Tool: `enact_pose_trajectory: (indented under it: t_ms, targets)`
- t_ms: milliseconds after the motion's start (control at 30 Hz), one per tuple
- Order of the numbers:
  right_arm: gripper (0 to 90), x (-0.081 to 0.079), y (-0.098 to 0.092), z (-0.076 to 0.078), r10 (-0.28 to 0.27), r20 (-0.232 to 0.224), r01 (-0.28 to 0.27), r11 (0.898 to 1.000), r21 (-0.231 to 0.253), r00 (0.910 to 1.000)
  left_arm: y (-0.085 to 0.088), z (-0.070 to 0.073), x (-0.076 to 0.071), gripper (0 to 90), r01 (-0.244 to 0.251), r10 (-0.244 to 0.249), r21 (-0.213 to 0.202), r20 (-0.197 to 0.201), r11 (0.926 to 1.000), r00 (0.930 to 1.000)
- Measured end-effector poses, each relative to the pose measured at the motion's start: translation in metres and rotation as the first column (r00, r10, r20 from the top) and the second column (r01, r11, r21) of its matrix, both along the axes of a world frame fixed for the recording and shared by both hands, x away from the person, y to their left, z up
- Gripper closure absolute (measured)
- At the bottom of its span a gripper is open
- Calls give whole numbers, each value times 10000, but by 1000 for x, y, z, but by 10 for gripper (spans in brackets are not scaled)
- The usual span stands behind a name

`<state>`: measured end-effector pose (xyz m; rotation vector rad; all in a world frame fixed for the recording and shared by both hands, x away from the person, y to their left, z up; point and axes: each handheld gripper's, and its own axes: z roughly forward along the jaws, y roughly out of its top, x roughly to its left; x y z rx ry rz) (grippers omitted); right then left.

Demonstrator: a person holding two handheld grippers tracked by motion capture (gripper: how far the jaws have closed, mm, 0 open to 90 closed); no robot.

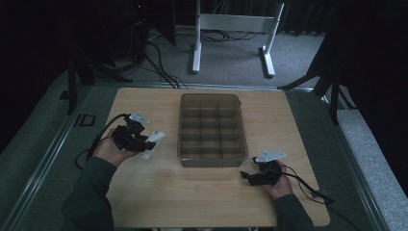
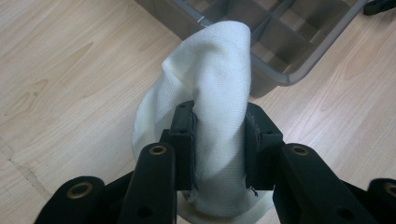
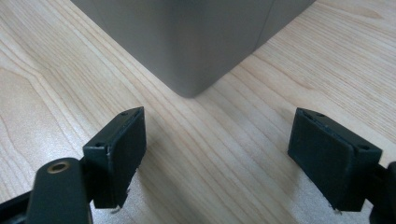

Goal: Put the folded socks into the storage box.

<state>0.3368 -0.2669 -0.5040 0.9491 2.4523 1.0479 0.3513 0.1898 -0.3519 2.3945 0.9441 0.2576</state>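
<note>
The black two-jaw left gripper (image 1: 144, 143) sits at the left side of the pale wooden table (image 1: 159, 192), just beside the left wall of the grey translucent plastic organiser tray with a grid of small compartments (image 1: 210, 129). Its jaws are clamped on a white, soft knitted cloth bundle (image 2: 217, 88), which bulges up and forward from between the two pads in the left gripper view and leans toward the tray's near corner without reaching inside it. From the high view the cloth (image 1: 154, 141) lies at the gripper's tip, between the hand (image 1: 111, 150) and the tray, near the tray's lower left side. The black two-jaw right gripper (image 1: 250, 175) rests at the near right of the table, just beyond the tray's near right corner. Its jaws stand wide apart with nothing between them, only bare wood below, and the tray's rounded grey corner (image 3: 189, 51) lies a little ahead of them.
</note>
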Motion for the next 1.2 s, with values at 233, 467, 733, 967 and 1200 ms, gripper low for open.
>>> enact_pose_trajectory:
  t_ms: [233, 467, 733, 967, 1200]
  targets:
    - [189, 0, 0, 0, -6, 7, 6, 10000, 7, 10000, 1, 3, 2, 693, 124, -124, -138, -2, 9998, 9999]
    - [189, 0, 0, 0, -5, 6, 5, 10000, 7, 10000, -1, 7, 3, 693, 397, -397, -95, -26, 9992, 9992]
    - [190, 0, 0, 0, -8, 7, 8, 10000, 10, 10000, -7, 7, 5, 693, 762, -761, 33, -105, 9971, 9970]
    - [190, 0, 0, 0, -8, 0, 8, 10000, 9, 10000, -12, 5, 8, 693, 933, -932, 70, -186, 9956, 9955]
    - [190, 0, 0, 0, -8, 6, 8, 10000, 10, 10000, -14, 4, 10, 692, 1065, -1061, 150, -205, 9942, 9941]
